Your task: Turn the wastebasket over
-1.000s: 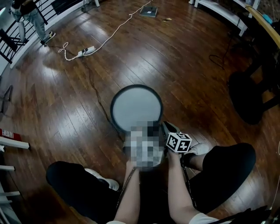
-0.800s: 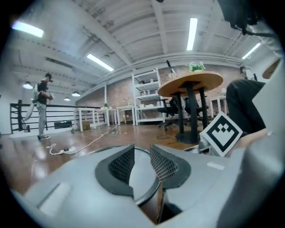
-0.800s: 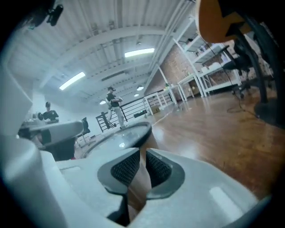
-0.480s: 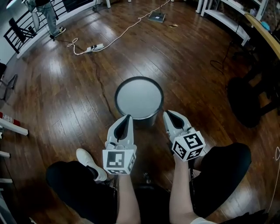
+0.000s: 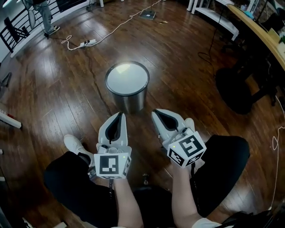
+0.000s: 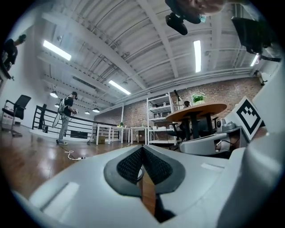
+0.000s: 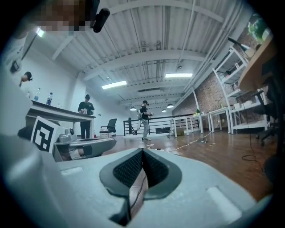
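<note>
A silver metal wastebasket (image 5: 128,89) stands on the wooden floor ahead of me, its wider round end up and showing a pale disc. My left gripper (image 5: 119,116) and right gripper (image 5: 156,114) hang side by side short of it, above my knees, apart from the basket. Both point level toward the room. In the left gripper view the left gripper (image 6: 142,149) has its pads pressed together with nothing between them. The right gripper (image 7: 142,152) is likewise shut and empty in the right gripper view. The basket appears in neither gripper view.
A power strip (image 5: 87,42) with a pale cable lies on the floor at the far left. A black office chair (image 5: 236,89) and a wooden desk (image 5: 256,31) stand at the right. A person (image 5: 42,13) stands far left by a railing. My white shoe (image 5: 72,143) rests near left.
Both grippers have drawn back from the wastebasket and risen toward the head camera, with their jaws shut. The basket stays on the floor, now farther ahead in the view.
</note>
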The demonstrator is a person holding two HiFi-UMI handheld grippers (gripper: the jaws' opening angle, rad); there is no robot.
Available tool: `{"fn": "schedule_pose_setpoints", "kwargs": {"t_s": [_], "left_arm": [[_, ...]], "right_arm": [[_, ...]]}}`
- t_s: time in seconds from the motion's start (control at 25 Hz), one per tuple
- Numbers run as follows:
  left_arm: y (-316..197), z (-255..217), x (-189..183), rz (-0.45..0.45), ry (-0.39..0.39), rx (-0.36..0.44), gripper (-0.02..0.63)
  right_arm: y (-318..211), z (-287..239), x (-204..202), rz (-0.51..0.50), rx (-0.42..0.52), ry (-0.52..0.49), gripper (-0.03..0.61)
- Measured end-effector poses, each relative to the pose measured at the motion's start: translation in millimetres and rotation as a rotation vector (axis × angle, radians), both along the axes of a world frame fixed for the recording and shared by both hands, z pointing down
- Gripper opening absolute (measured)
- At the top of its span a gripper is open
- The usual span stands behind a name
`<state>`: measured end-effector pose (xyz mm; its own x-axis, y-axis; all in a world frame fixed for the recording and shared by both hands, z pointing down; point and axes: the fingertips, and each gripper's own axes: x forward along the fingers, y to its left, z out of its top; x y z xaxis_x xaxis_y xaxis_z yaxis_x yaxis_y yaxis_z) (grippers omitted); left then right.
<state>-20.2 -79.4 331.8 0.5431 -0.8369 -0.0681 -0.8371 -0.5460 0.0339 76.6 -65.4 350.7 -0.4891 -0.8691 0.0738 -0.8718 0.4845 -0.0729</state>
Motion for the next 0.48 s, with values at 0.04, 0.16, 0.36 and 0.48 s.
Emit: {"fn": "schedule_pose_setpoints", "kwargs": {"t_s": [0.04,0.16,0.36,0.48], "left_arm": [[14,0,-2,-0.010,-0.001,0.001,0.017],[60,7,-8,-0.034,-0.005,-0.012,0.017],[132,2,-33,-0.112,0.002,-0.011,0.017],[175,-4,-32,-0.157,0.019,-0.003,0.017]], "right_arm": [[10,-1,1,-0.003,0.001,0.003,-0.008],[46,-2,1,-0.024,-0.006,0.001,-0.008],[107,-7,-18,-0.119,-0.001,0.032,-0.008],[149,-13,-27,-0.195,0.019,0.046,-0.008]]}}
